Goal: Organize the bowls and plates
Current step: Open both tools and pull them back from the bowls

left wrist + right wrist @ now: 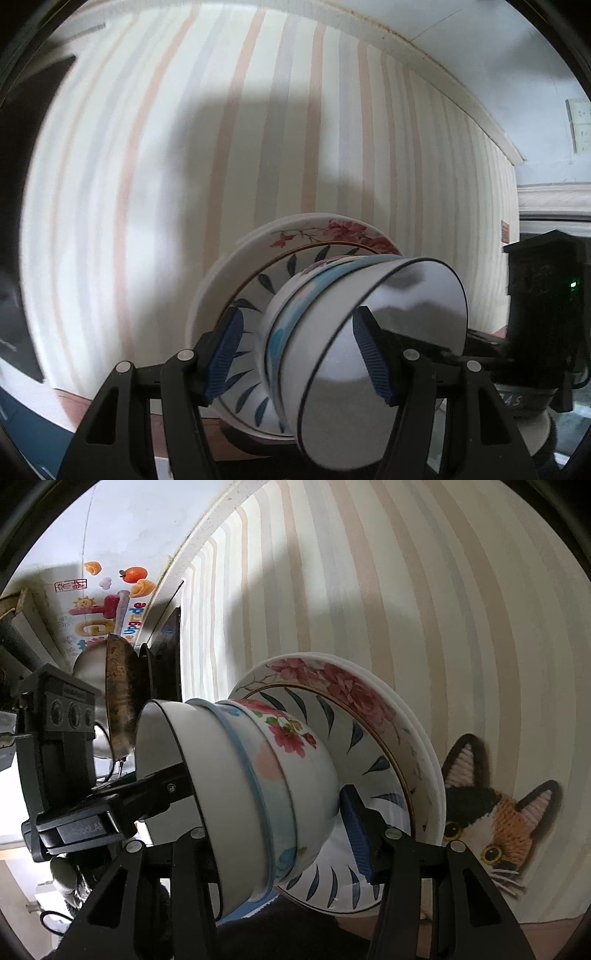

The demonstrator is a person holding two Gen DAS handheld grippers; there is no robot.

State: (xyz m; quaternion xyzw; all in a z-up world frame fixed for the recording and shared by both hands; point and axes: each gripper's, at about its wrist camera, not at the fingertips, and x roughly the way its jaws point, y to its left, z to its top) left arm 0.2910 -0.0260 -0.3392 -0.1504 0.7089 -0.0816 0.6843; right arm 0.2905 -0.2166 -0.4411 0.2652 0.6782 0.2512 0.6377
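Note:
A stack of nested bowls (332,350) sits on stacked plates (258,295), the whole stack tipped on its side in both views. My left gripper (299,354) has its blue pads (225,354) around the stack, one on the leaf-patterned plate, one inside the top white bowl (406,314). My right gripper (280,834) holds the same stack from the other side: one pad (356,834) is on the leaf plate (369,746), the other is hidden behind the bowls (258,775). The left gripper's body (74,775) shows in the right wrist view.
A striped wall (184,166) fills the background. A cat-face embroidery (491,812) hangs on it at right. A rusty pan (120,698) and dark cookware stand at left. The right gripper's body (535,314) is at the right edge.

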